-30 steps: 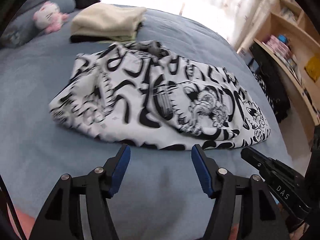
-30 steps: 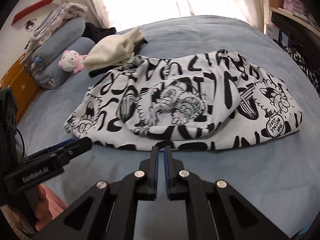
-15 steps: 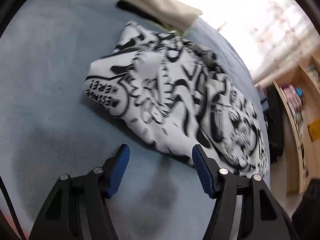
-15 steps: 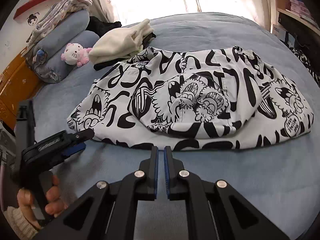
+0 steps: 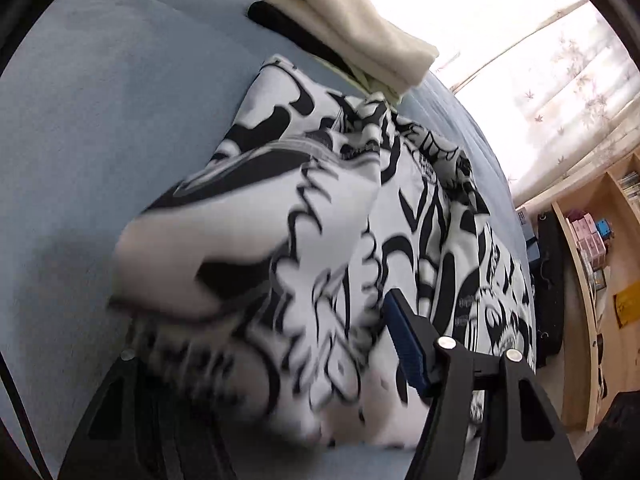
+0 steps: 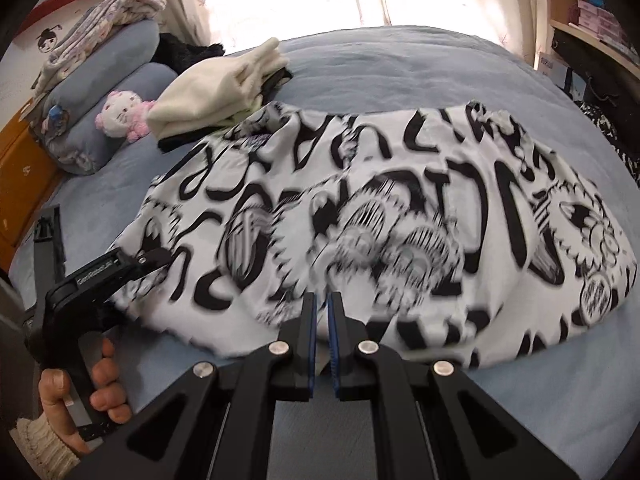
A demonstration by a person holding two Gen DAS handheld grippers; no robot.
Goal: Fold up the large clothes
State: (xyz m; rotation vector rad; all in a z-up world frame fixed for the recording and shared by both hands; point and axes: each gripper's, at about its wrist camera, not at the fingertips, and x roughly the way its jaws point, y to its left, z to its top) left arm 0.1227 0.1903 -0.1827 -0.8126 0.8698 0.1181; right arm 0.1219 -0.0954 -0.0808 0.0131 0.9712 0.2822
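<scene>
The left gripper (image 5: 264,344) stands about half open, and its jaws have just been closing. The near left corner of the black-and-white printed garment (image 6: 380,232) lies between them, covering the left finger; whether the pads press on the cloth cannot be told through the blur. The right gripper (image 6: 321,340) has its jaws almost together with nothing between them, its tips at the garment's near edge.

The garment lies spread across the middle of the blue bed (image 6: 540,408), its far left corner touching a folded cream garment (image 6: 216,92). A pink and white plush toy (image 6: 120,114) sits far left.

White lettering on the left gripper's body, seen from the right wrist, is blurred. The garment's lettering cannot be read.
</scene>
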